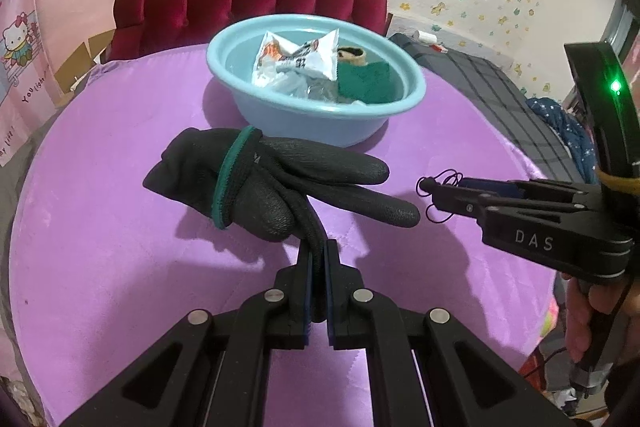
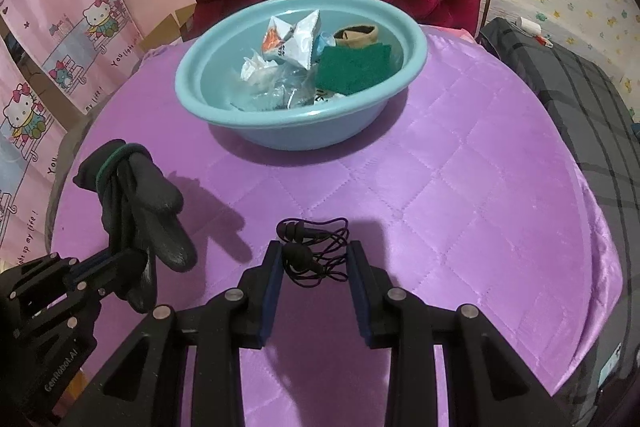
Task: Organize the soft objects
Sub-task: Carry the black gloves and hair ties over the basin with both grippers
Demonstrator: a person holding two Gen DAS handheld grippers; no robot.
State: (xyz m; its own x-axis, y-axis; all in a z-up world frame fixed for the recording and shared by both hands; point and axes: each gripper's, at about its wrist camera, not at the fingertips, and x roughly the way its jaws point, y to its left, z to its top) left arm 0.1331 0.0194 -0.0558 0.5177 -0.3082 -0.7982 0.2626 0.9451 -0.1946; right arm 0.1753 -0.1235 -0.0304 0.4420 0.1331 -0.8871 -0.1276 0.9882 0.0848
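basin (image 2: 224, 131) mid-quilt (image 2: 460, 195), bare margins around

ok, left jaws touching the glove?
Touching. The left wrist view shows the left gripper shut on a fold of the black glove, which hangs from it.

Both wrist views downward toward basin (image 1: 316, 99)

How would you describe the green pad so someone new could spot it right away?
Find the light blue basin on the purple cloth. The green pad leans inside its right half, below a tan sock: flat, square, dark green, unlike the crumpled white wrappers.
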